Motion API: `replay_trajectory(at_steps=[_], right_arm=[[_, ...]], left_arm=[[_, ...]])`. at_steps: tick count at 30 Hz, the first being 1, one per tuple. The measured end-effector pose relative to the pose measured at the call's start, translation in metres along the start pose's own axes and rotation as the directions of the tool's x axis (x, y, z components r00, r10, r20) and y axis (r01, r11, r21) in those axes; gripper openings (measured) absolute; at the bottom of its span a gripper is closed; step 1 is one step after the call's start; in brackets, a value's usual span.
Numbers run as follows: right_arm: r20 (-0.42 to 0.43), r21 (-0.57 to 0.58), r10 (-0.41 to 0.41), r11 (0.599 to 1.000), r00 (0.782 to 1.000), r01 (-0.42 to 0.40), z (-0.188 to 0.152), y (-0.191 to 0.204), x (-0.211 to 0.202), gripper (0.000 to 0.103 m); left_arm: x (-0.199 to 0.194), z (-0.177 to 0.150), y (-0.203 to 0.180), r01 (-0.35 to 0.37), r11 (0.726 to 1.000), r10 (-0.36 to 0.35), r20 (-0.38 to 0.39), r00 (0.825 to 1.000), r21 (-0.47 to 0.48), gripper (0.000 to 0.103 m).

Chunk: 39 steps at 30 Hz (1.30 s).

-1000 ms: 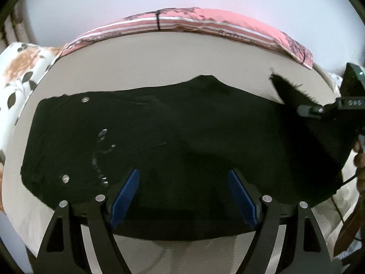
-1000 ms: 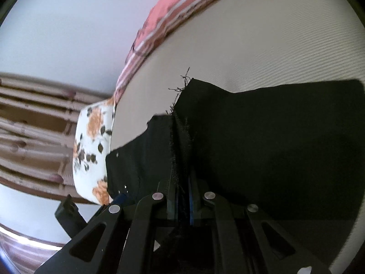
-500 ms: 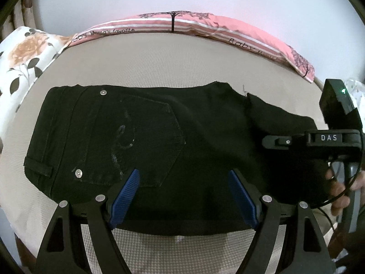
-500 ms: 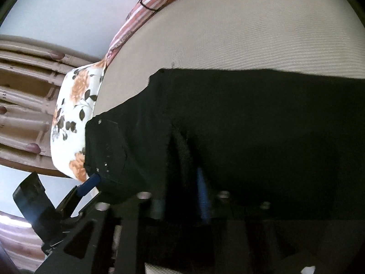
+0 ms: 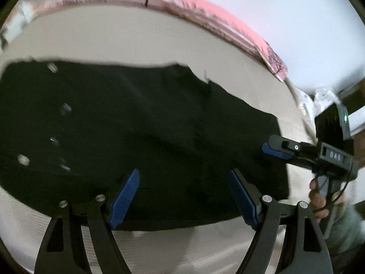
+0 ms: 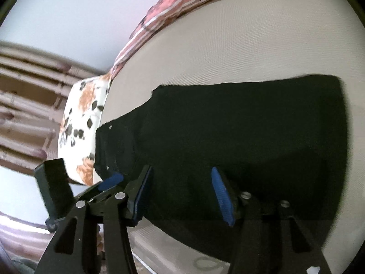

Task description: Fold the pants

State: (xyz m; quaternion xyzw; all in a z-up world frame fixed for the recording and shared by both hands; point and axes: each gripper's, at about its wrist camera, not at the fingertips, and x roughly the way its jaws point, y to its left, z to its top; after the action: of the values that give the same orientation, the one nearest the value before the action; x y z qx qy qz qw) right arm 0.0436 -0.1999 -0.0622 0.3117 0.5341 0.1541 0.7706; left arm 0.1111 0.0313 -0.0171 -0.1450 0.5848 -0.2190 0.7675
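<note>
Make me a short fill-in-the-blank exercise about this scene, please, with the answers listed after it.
1. The pants lying on the bed are ____ in colour.
2. The pads of the left tool are ____ in colour.
3. The right tool is open and holds ____.
4. The pillow by the waistband has a ____ pattern.

Missing words: black; blue; nothing; floral

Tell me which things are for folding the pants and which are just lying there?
For the job:
black pants
left gripper, jaws open
right gripper, jaws open

Just there:
pink striped pillow
flowery pillow
beige mattress under the pants
</note>
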Motion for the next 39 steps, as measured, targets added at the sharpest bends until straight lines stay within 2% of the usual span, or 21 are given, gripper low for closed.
replay_trajectory(at_steps=[1, 5, 9, 11, 14, 21, 23, 25, 27, 34, 36, 37, 39], right_arm=[[0.010, 0.011, -0.003, 1.000, 1.000, 0.003, -0.001, -0.005, -0.006, 0.053], [0.062, 0.064, -0.010, 0.998, 0.998, 0.006, -0.008, -0.027, -0.033, 0.054], [0.140, 0.131, 0.011, 0.991, 0.990, -0.029, -0.011, -0.047, -0.056, 0.057], [0.156, 0.152, 0.010, 0.988, 0.988, -0.034, -0.011, -0.054, -0.061, 0.058], [0.166, 0.169, 0.011, 0.985, 0.986, -0.039, -0.011, -0.060, -0.064, 0.058], [0.174, 0.208, 0.023, 0.976, 0.985, -0.060, -0.013, -0.069, -0.060, 0.058], [0.172, 0.218, 0.027, 0.974, 0.985, -0.064, -0.014, -0.072, -0.060, 0.058], [0.173, 0.218, 0.031, 0.973, 0.984, -0.069, -0.015, -0.075, -0.060, 0.059], [0.178, 0.219, 0.033, 0.973, 0.983, -0.072, -0.016, -0.077, -0.061, 0.059], [0.179, 0.230, 0.029, 0.971, 0.984, -0.070, -0.018, -0.080, -0.061, 0.059], [0.177, 0.231, 0.028, 0.970, 0.984, -0.069, -0.019, -0.081, -0.060, 0.059], [0.174, 0.235, 0.024, 0.970, 0.984, -0.065, -0.019, -0.081, -0.059, 0.059], [0.174, 0.236, 0.026, 0.969, 0.984, -0.068, -0.021, -0.080, -0.060, 0.059]], left_arm=[[0.008, 0.002, 0.000, 0.039, 0.999, -0.040, -0.037, 0.999, -0.021, 0.080], [0.022, 0.006, 0.000, 0.120, 0.991, -0.125, -0.082, 0.989, -0.067, 0.079], [0.035, 0.011, 0.006, 0.174, 0.977, -0.189, -0.122, 0.974, -0.123, 0.072], [0.042, 0.012, 0.010, 0.192, 0.970, -0.214, -0.144, 0.966, -0.151, 0.065], [0.048, 0.015, 0.012, 0.212, 0.963, -0.238, -0.154, 0.959, -0.163, 0.063], [0.054, 0.010, 0.016, 0.307, 0.926, -0.348, -0.178, 0.921, -0.218, 0.063], [0.059, 0.010, 0.014, 0.341, 0.906, -0.392, -0.189, 0.900, -0.251, 0.063], [0.067, 0.006, 0.014, 0.385, 0.871, -0.454, -0.201, 0.868, -0.305, 0.063], [0.070, 0.004, 0.011, 0.399, 0.863, -0.471, -0.208, 0.857, -0.308, 0.063], [0.077, 0.010, 0.003, 0.415, 0.853, -0.486, -0.190, 0.853, -0.316, 0.063], [0.081, 0.014, -0.001, 0.409, 0.858, -0.475, -0.177, 0.862, -0.311, 0.059], [0.081, 0.015, -0.003, 0.404, 0.864, -0.467, -0.177, 0.867, -0.301, 0.056], [0.081, 0.014, -0.006, 0.379, 0.885, -0.433, -0.179, 0.883, -0.272, 0.042]])
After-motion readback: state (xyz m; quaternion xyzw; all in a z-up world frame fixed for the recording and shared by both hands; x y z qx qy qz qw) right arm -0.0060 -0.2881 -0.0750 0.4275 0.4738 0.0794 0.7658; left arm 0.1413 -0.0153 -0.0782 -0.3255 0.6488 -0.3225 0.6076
